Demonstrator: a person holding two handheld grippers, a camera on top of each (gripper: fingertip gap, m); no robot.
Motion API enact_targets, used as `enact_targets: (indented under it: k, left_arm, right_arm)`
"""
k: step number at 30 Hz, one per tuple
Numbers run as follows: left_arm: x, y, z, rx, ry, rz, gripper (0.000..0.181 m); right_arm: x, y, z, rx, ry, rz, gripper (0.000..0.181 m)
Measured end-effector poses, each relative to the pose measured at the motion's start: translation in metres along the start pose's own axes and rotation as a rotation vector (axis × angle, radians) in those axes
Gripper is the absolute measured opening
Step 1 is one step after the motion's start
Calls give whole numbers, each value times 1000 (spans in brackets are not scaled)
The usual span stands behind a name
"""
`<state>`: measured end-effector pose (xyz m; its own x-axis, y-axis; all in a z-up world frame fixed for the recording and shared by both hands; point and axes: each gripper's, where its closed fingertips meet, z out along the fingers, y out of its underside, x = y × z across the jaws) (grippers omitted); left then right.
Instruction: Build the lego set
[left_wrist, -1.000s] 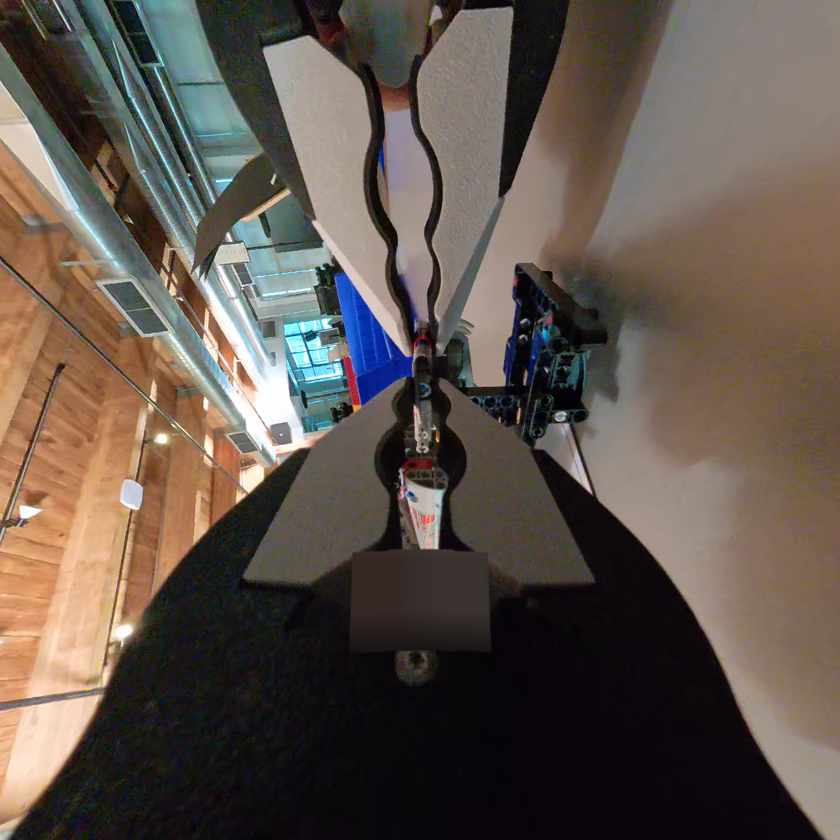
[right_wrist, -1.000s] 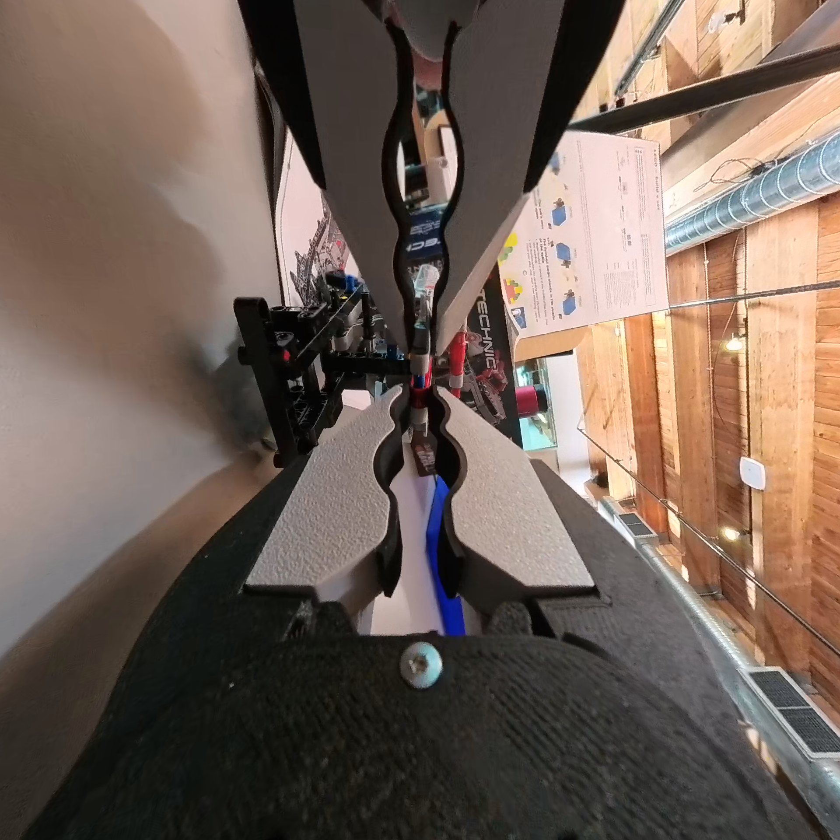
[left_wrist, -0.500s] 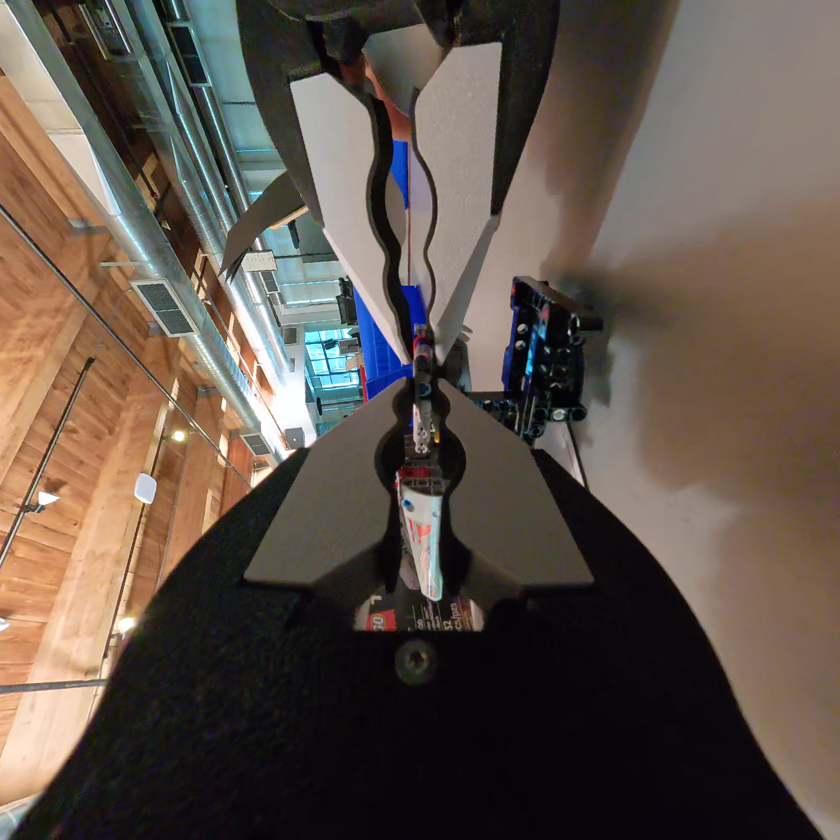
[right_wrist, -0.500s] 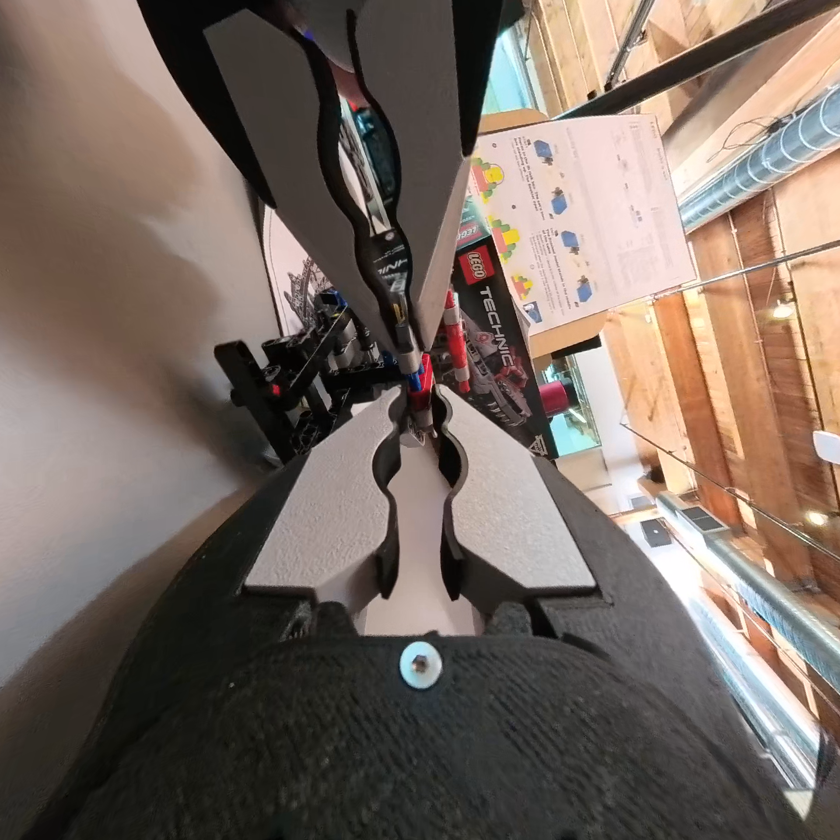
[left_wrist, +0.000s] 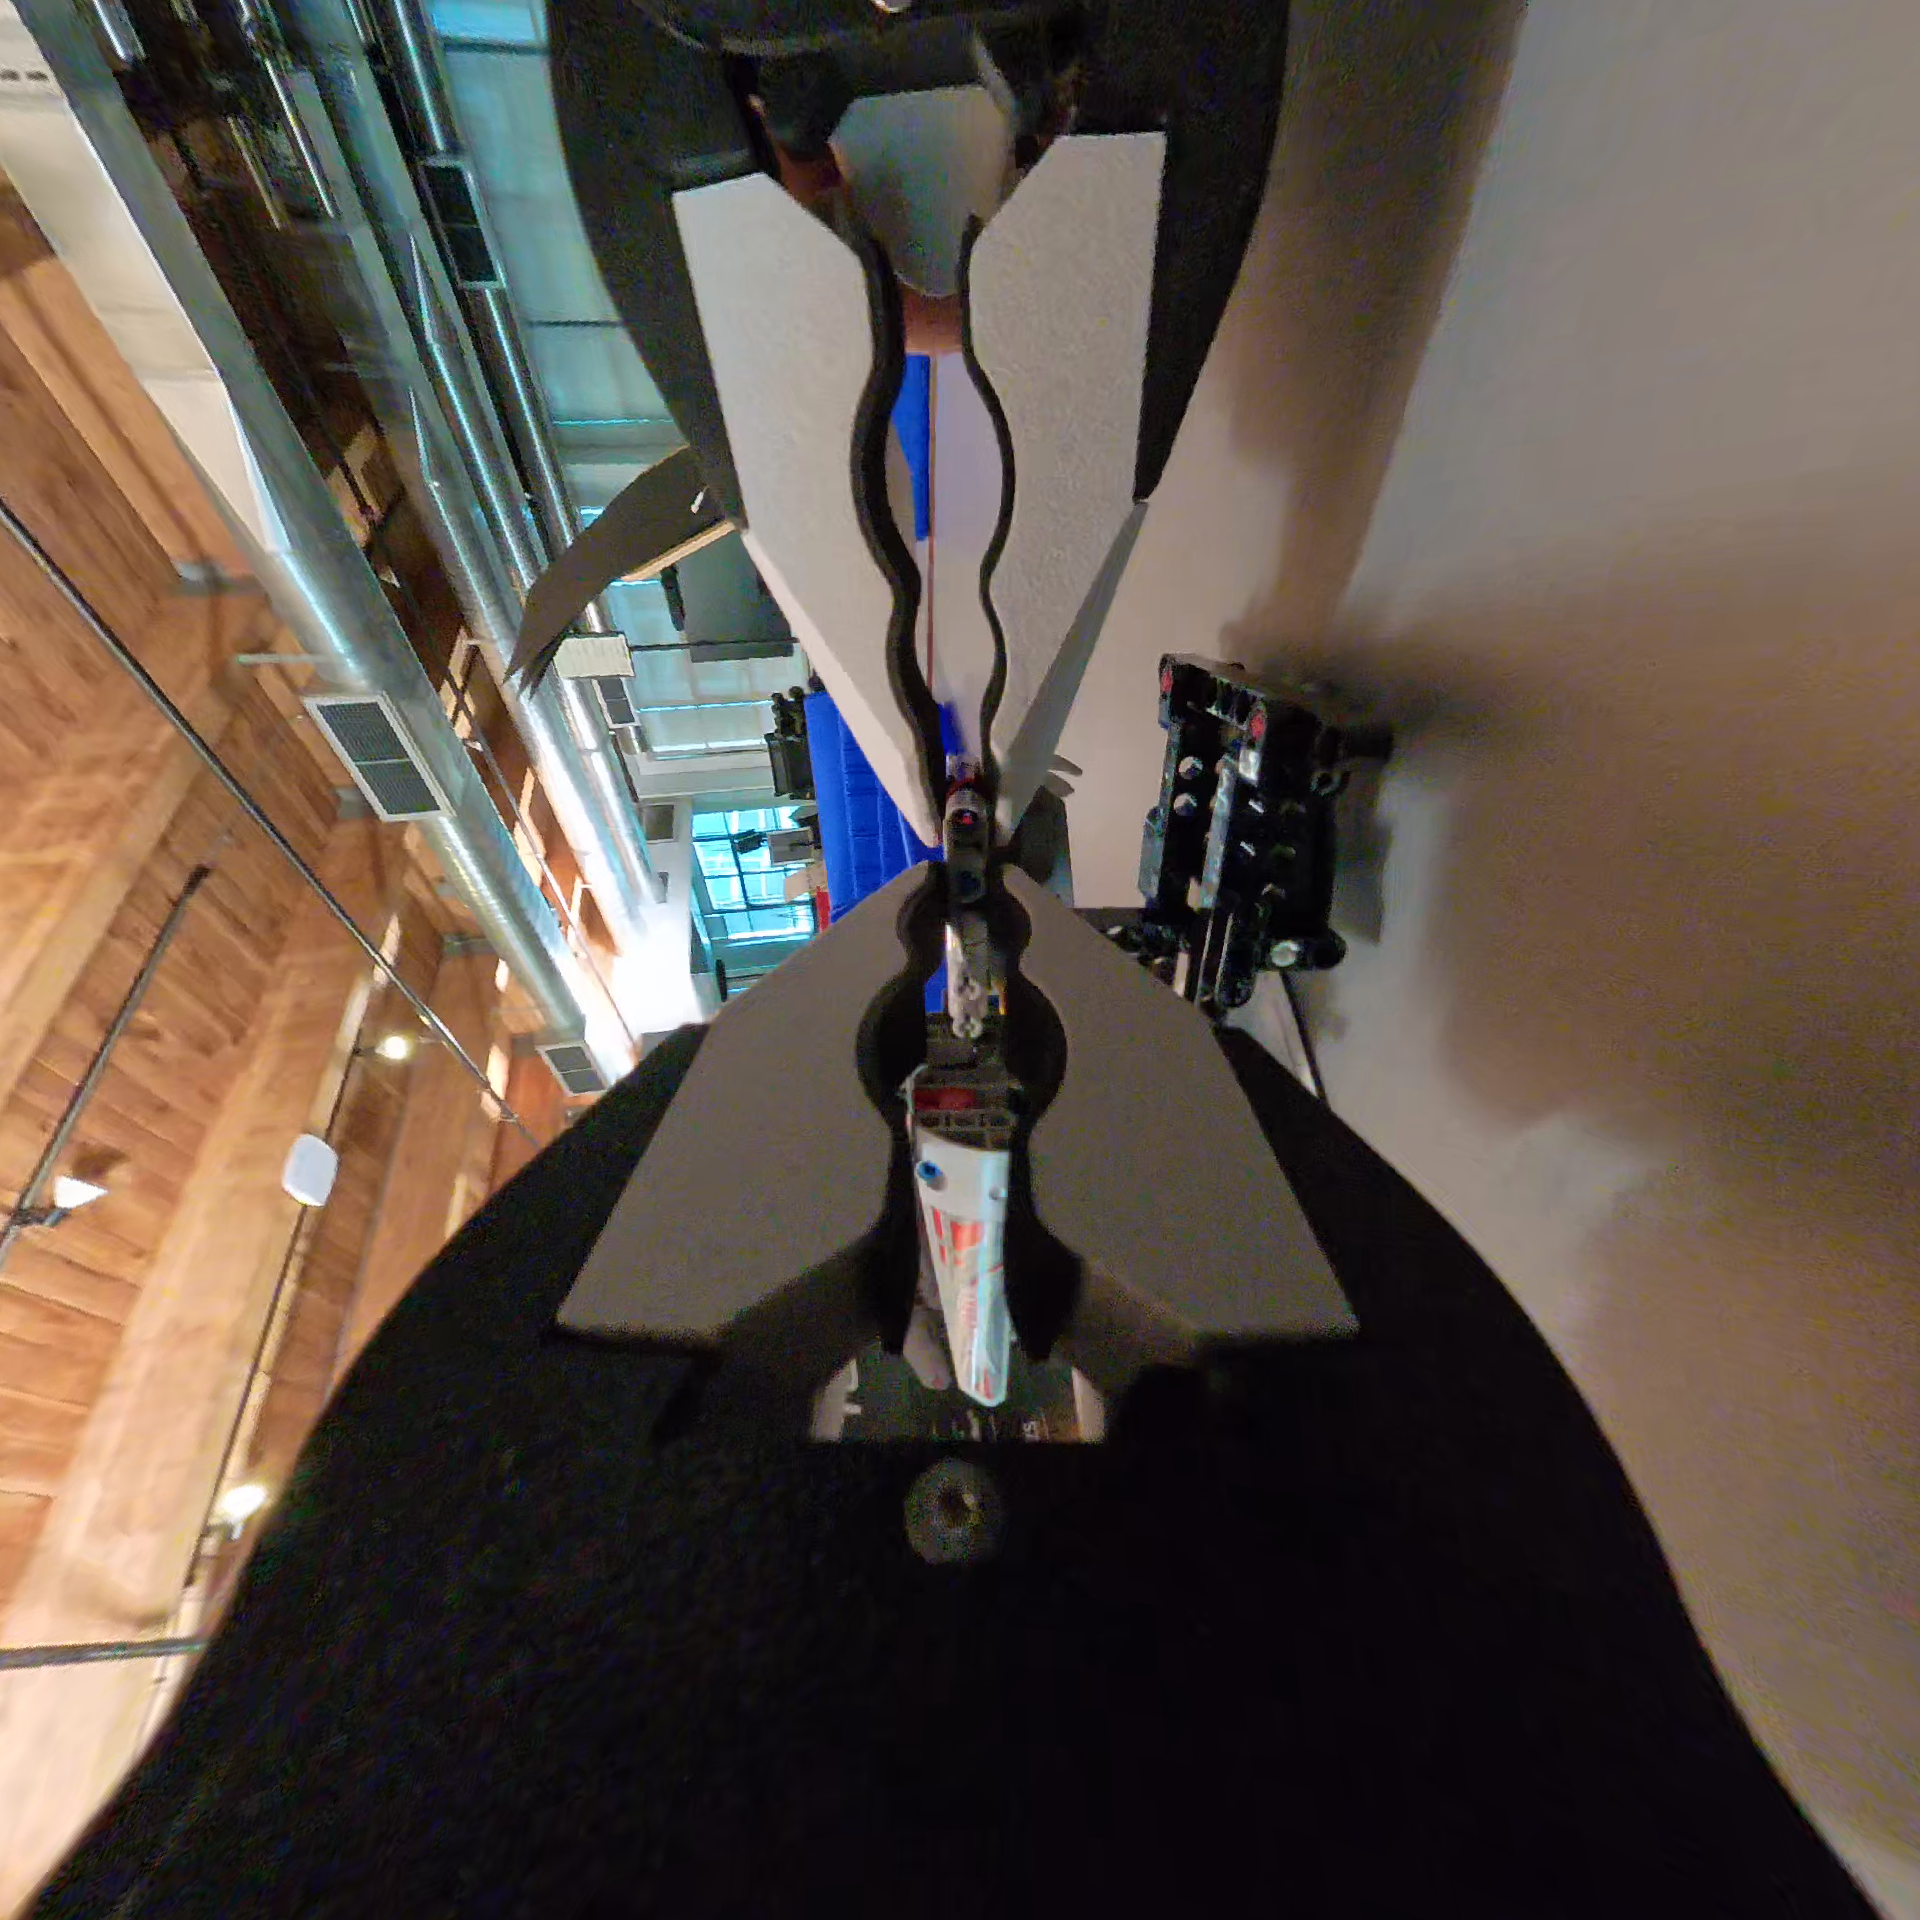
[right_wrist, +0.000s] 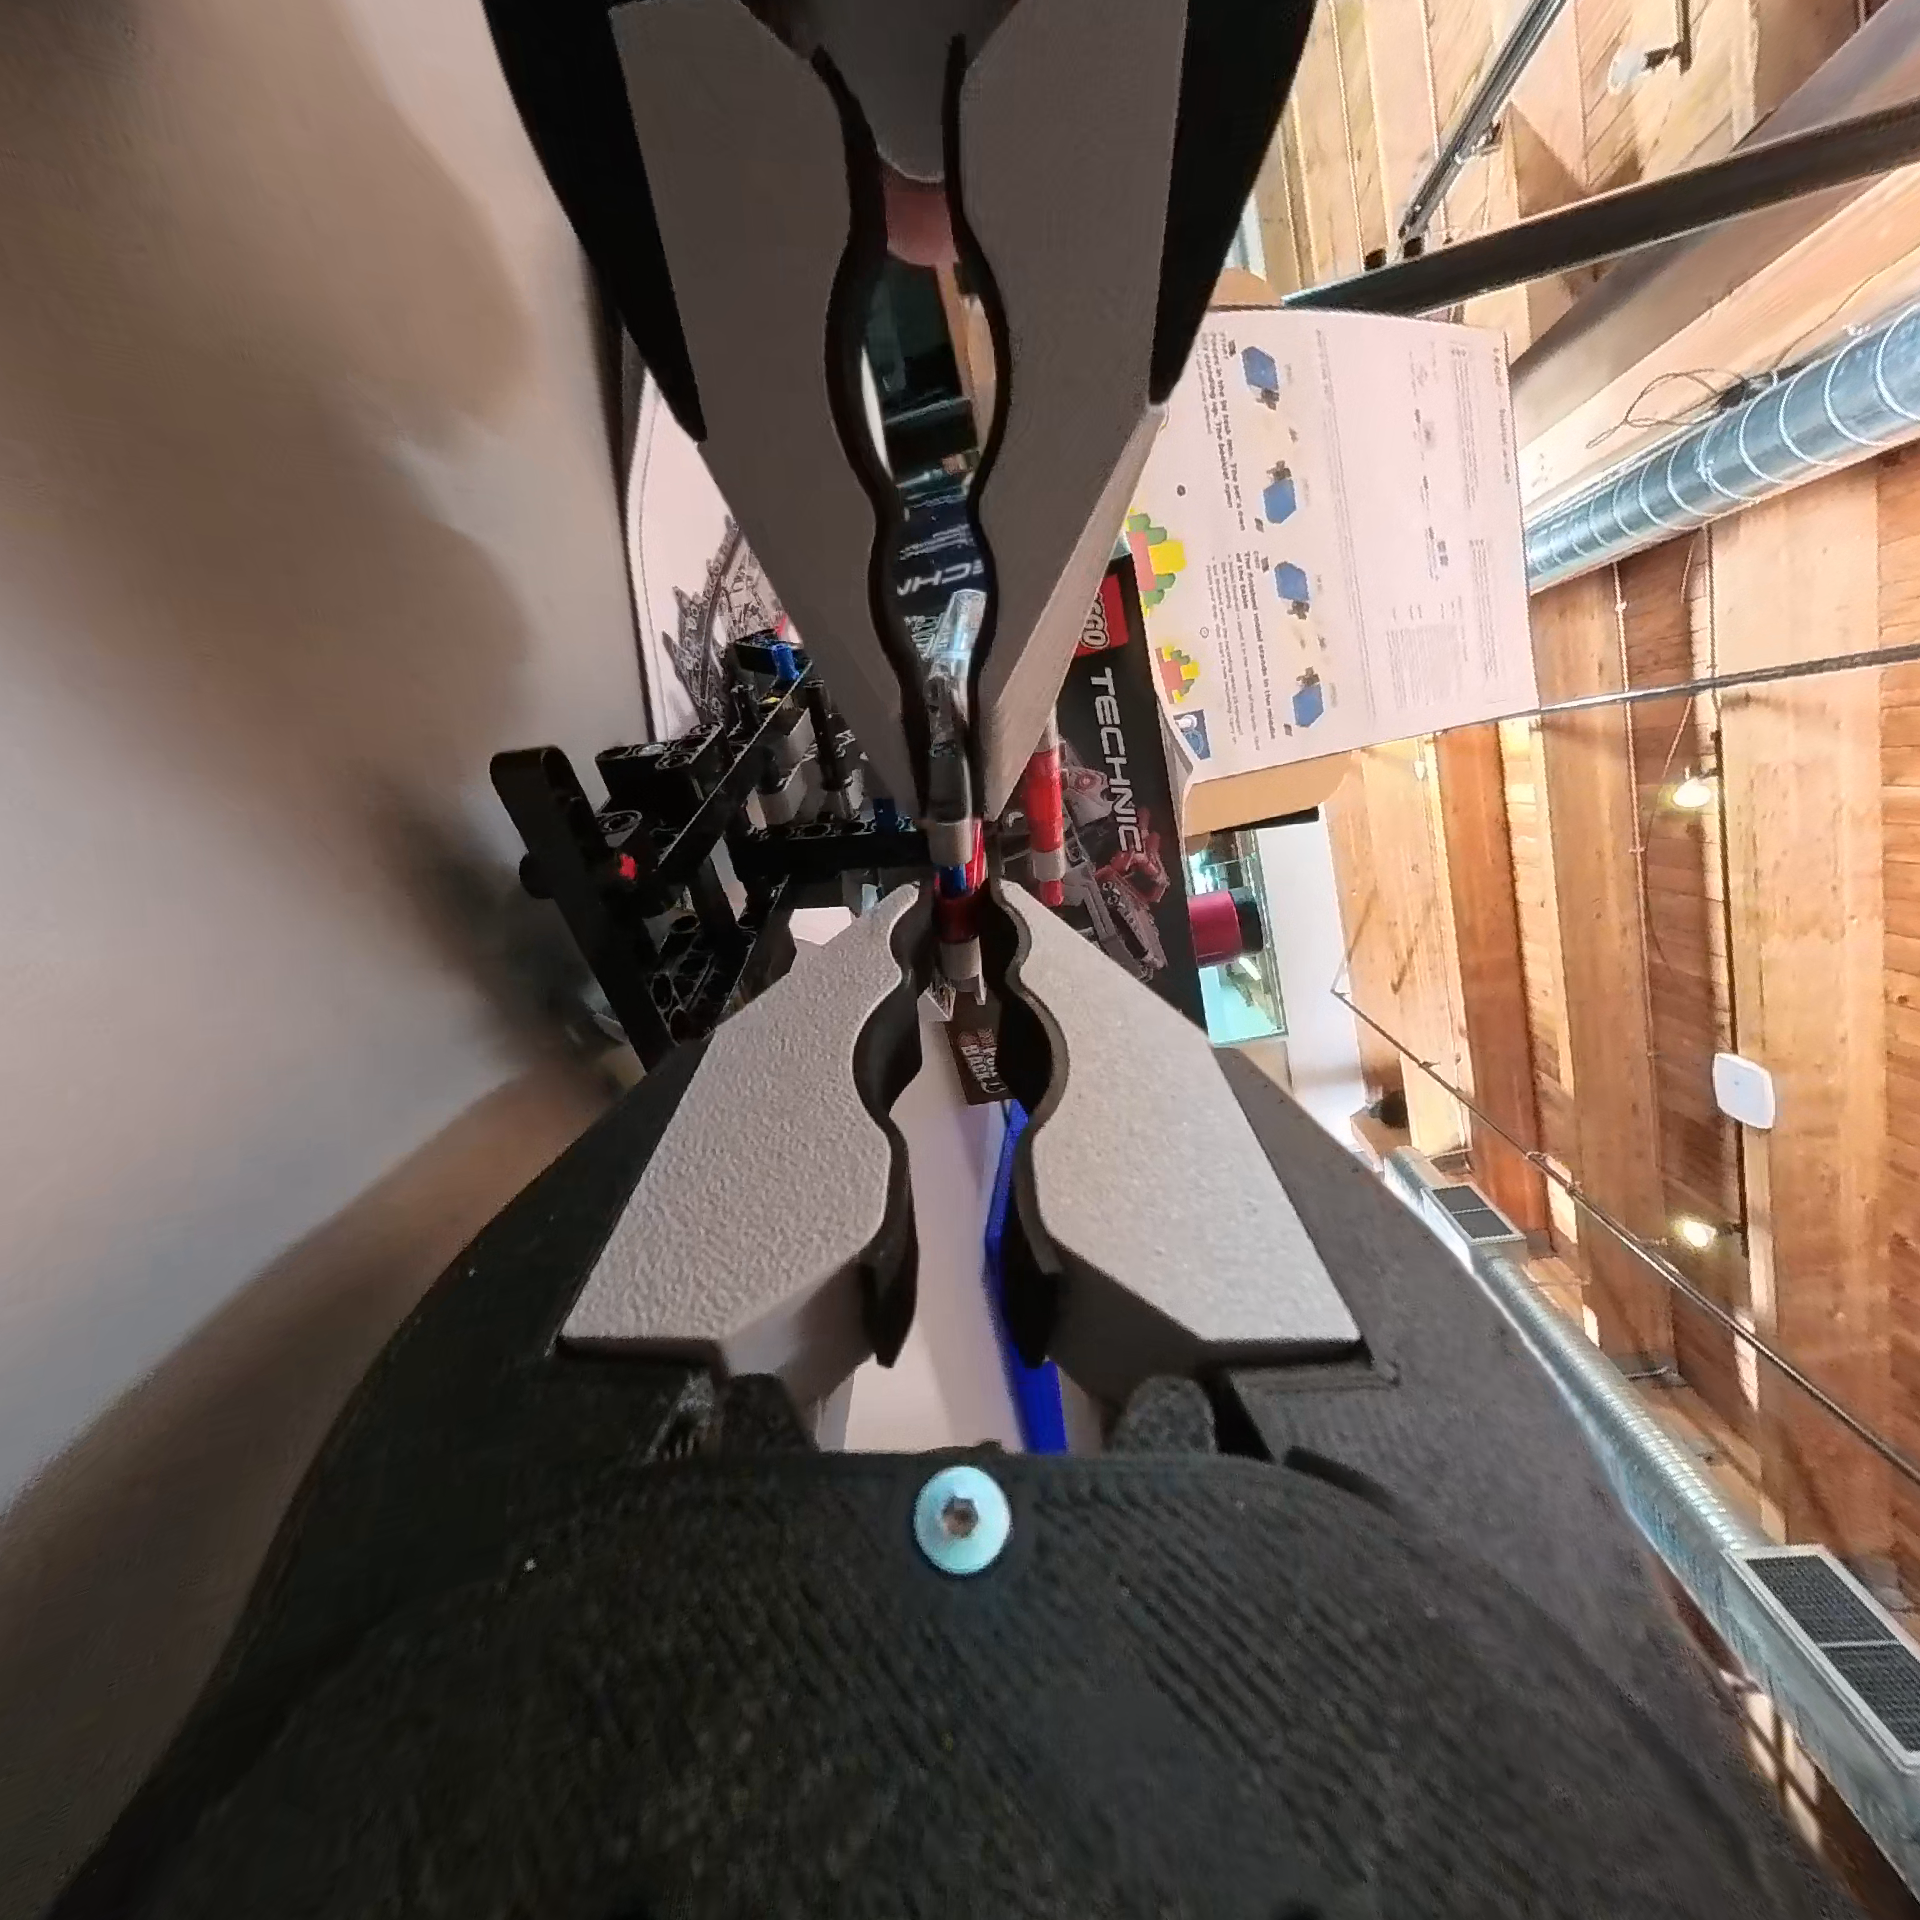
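Observation:
My left gripper (left_wrist: 966, 894) is shut on a slim lego subassembly (left_wrist: 961, 1236): a white panel with red marks and a thin grey and black rod that runs forward. My right gripper (left_wrist: 971, 795) meets it tip to tip from the far side. In the right wrist view my right gripper (right_wrist: 961, 904) is shut on the red, white and blue end of that subassembly (right_wrist: 956, 920), and the left gripper (right_wrist: 951, 805) pinches its grey part. A black lego frame (left_wrist: 1236, 831) stands on the white table beside the grippers. It also shows in the right wrist view (right_wrist: 665, 831).
The white table (left_wrist: 1610, 468) fills one side of each view. A dark lego box (right_wrist: 1122, 800) stands behind the frame, with a printed instruction sheet (right_wrist: 1351, 540) above it and a line-drawn manual page (right_wrist: 707, 613) nearby. A blue bin (left_wrist: 857, 790) lies farther off. Left and right tips are no more than a few centimetres apart.
Half a second ago the two grippers were tilted against each other; now they are in line again. Both have stayed shut on the subassembly, close to the black frame.

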<state>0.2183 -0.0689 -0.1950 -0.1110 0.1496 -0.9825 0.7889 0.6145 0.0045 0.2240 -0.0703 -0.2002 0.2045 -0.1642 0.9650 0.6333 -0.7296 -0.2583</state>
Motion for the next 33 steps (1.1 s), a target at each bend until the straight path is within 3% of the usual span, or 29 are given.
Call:
enact_targets:
  k: [6,16,20,25,33]
  left_arm:
    - [-1,0,-2,35,77,-164,4]
    - [1,10,-2,4,8,-64,6]
    - [-2,-3,-10,79,4,-106,6]
    - [2,-3,-9,72,13,-84,5]
    - [0,-3,-10,123,60,-231,3]
  right_arm:
    - [0,-3,-1,0,3,1,6]
    - [0,-2,-2,18,14,-1,7]
    - [1,0,-2,14,16,16,7]
    - [0,-2,-3,20,17,2,7]
    - [-1,-4,-3,21,17,-8,7]
